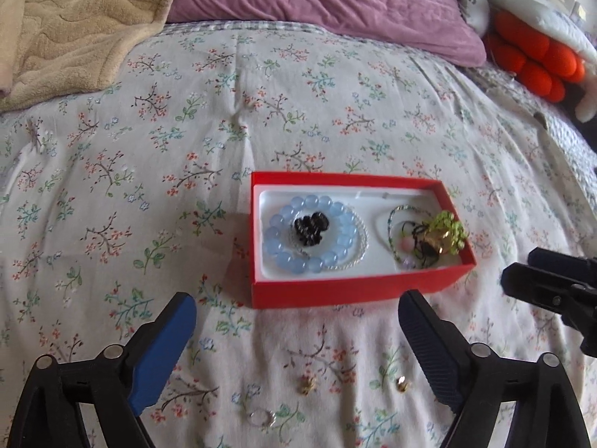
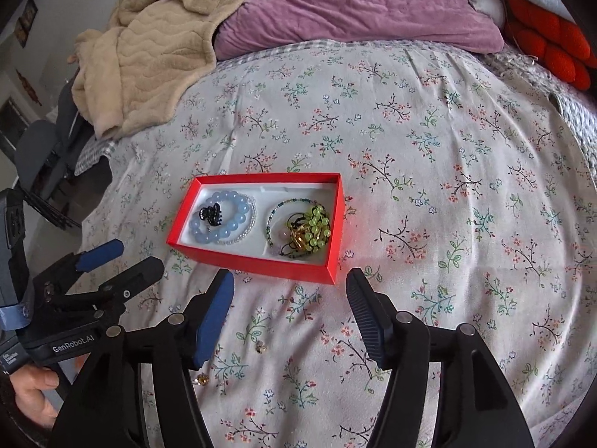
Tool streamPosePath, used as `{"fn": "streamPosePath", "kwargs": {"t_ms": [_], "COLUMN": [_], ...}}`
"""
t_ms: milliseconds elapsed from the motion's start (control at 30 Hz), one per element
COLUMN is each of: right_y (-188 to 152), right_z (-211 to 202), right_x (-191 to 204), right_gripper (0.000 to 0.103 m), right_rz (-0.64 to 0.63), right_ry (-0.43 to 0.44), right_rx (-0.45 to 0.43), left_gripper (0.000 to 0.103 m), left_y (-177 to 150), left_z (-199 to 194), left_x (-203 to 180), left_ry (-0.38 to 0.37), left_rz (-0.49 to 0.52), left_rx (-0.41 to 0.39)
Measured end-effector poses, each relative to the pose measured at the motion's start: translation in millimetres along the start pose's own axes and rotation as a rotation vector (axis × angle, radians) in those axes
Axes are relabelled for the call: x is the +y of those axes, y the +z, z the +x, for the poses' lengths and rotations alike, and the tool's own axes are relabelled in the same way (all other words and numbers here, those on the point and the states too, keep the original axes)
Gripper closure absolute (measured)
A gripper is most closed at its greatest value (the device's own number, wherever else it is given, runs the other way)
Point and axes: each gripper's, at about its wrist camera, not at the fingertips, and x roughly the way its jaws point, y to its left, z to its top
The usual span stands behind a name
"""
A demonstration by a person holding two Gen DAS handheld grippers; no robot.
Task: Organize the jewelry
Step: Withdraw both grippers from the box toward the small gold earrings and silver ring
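Both your left gripper (image 1: 297,339) and right gripper (image 2: 290,311) are released, holding nothing. Near the red box (image 1: 350,291), two gold earrings (image 1: 306,386) lie on the soft quilt (image 1: 149,149); tiny, light, slippery, so pinch the body squarely.

The bed (image 1: 335,86) is bare floral cover across its far middle and whole right side, free for passage. The red box (image 1: 358,287) sits mid-bed, its walls blocking level approach. Near it, two gold earrings (image 1: 306,385) and a ring (image 1: 261,419) dot the cover. A beige blanket (image 2: 149,56) and purple pillow (image 2: 358,7) block the far edge.
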Motion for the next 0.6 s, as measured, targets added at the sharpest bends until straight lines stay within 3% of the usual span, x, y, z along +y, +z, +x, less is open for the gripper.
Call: {"fn": "streamPosePath", "kwargs": {"t_ms": [367,600], "right_y": [-31,-51], "right_z": [-4,2], "right_x": [-3,-2], "right_gripper": [0.019,0.015], "right_rz": [-0.017,-0.011], "right_ry": [-0.118,-0.102], "right_rx": [0.063,0.126], "left_gripper": [0.002,0.001], "left_y": [-34,-55], "left_z": [-10,-10], "left_x": [3,10], "left_ry": [0.069,0.088], "left_rz": [0.06,0.09], "left_rx": [0.056,0.093]}}
